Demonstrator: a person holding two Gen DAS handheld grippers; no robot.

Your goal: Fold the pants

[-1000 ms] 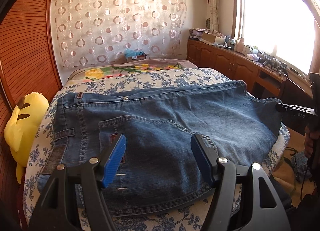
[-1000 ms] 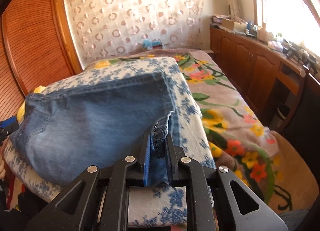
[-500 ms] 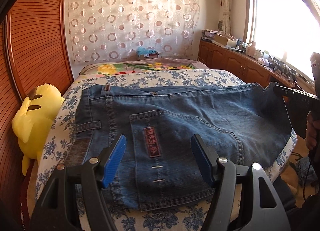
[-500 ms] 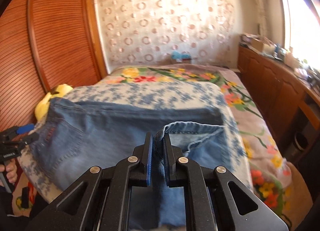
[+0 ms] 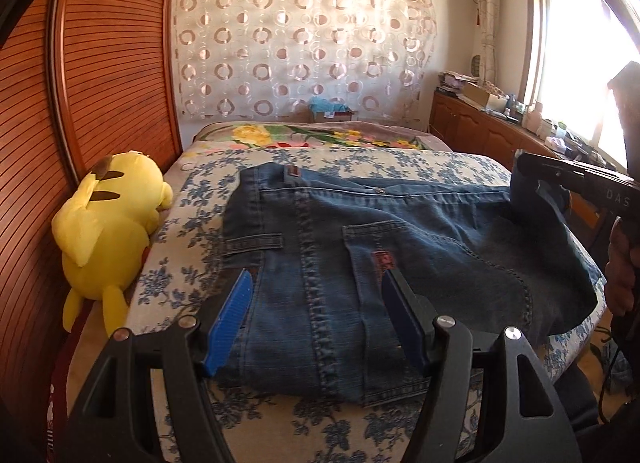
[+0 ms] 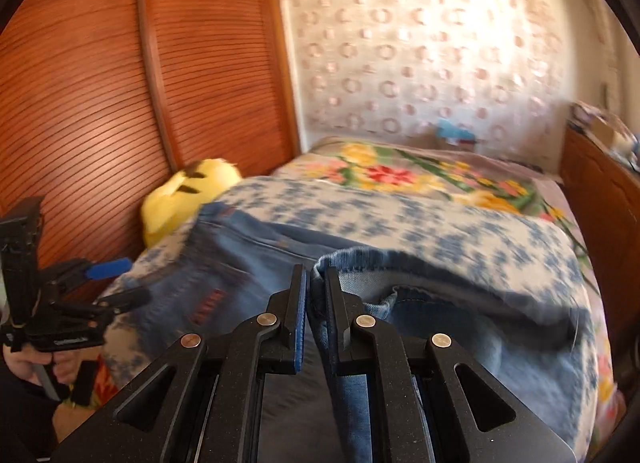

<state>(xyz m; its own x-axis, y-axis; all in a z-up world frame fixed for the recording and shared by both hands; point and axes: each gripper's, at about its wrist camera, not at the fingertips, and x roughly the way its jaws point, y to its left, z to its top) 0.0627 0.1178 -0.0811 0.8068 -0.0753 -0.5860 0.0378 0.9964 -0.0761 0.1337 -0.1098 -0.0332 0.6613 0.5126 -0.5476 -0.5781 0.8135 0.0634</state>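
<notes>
Blue jeans (image 5: 360, 255) lie across the bed, waistband and back pocket toward the left. My left gripper (image 5: 316, 283) is open, its blue pads hovering over the waist end near the front edge, holding nothing. My right gripper (image 6: 316, 275) is shut on the jeans' hem end (image 6: 340, 259) and holds it lifted above the rest of the denim (image 6: 224, 263). The right gripper also shows in the left wrist view (image 5: 560, 179) at the right, with denim hanging from it. The left gripper shows in the right wrist view (image 6: 116, 279) at the left.
A yellow plush toy (image 5: 108, 231) lies at the bed's left edge against a wooden slatted wardrobe (image 5: 60, 143). The bed has a blue floral cover (image 5: 440, 167) and a flowered blanket (image 5: 320, 135) behind. Wooden cabinets (image 5: 480, 131) stand under the window at right.
My right gripper has lifted the hem end and carried it leftward over the jeans, toward the waist. My left gripper has stayed open and shifted left along the waist end.
</notes>
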